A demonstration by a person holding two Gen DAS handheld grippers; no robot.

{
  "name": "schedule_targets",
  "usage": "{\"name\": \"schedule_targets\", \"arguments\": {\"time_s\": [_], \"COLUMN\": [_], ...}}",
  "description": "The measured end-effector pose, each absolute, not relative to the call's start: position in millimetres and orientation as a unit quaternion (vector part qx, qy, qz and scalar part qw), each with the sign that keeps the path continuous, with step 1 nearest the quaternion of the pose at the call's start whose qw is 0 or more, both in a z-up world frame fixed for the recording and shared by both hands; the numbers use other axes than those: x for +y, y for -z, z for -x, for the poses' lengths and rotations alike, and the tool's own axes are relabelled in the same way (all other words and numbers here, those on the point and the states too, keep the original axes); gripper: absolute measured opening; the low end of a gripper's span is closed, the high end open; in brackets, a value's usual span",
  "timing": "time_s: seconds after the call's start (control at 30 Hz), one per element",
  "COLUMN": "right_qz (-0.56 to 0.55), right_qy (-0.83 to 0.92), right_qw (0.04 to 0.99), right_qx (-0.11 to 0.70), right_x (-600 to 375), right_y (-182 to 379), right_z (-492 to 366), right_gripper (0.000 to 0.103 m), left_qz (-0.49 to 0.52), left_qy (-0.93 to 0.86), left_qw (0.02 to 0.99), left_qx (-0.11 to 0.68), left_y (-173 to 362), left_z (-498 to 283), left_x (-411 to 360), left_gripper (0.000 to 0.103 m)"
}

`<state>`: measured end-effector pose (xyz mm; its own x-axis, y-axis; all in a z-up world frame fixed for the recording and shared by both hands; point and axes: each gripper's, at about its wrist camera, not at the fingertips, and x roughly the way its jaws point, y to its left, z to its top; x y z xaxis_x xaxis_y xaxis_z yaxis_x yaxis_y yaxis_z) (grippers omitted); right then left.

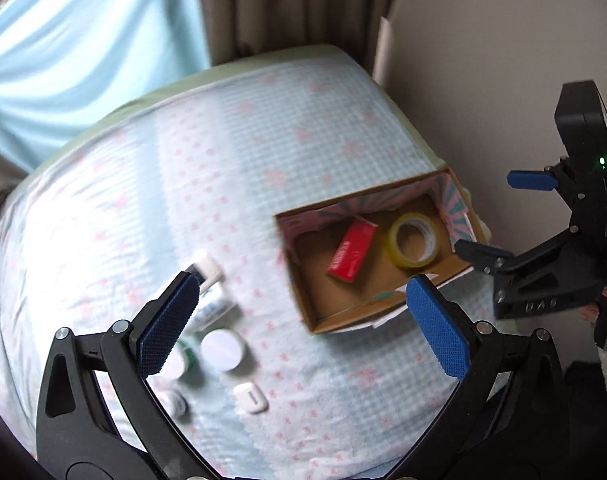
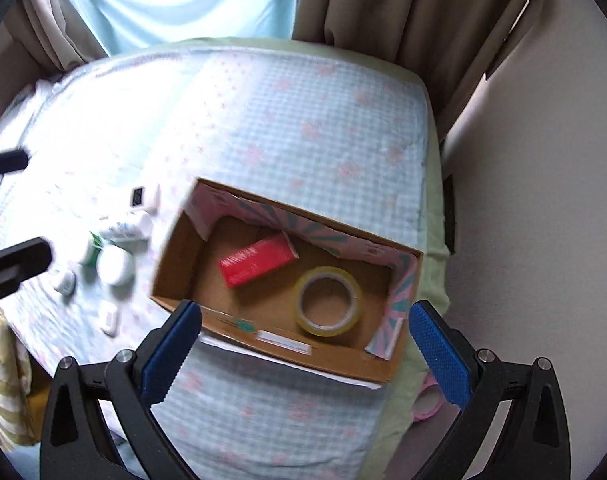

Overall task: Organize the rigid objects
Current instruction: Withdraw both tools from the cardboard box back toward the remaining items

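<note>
- From the left wrist, left gripper wide apart, blue pads holding nothing, up above the bed with its blue check cover.
- Between the pads and a bit to the right, open cardboard box lying on the bed.
- Inside the box, red packet flat on the bottom, yellow tape roll just beside it on the right, not touching.
- Left of the box, a bunch of small things on the cover: white tube partly behind the left pad, round white jar nearer, small white case nearest.
- At the right edge, right gripper held up near the wall, blue pad and dark finger well apart, holding nothing.
- From the right wrist, right gripper wide apart and holding nothing, over the near edge of the cardboard box.
- Same two things in the box: red packet toward the left, yellow tape roll toward the right, apart.
- Left of the box on the bed, white tube, round white jar and small white case, all blurry.
- Dark finger of the left gripper poking in at the left edge.
</note>
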<state>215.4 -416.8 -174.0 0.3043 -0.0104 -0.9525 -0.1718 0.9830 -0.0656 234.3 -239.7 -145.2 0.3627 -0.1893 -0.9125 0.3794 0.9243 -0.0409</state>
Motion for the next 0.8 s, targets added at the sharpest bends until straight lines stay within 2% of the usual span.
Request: {"name": "schedule_targets", "arguments": {"time_s": [0.47, 0.8], "right_qz": [0.015, -0.055], "right_qy": [-0.086, -0.054], "right_qw": [0.819, 0.796], "right_qx": [0.567, 0.6], "right_x": [-278.9, -192.3], "right_y": [149.0, 191.0], "right_z": [-204.8, -204.4], "right_gripper": [0.103, 0.103], "left_qz": [-0.019, -0.023], "left_qy": [0.033, 0.072], "left_qw": [0.839, 0.821], "left_qx": [0.543, 0.566], "left_y": [151.4, 197.1], "left_z": [-176.3, -182.2], "left_x": [-21.0, 45.7], "left_gripper": [0.103, 0.103]}}
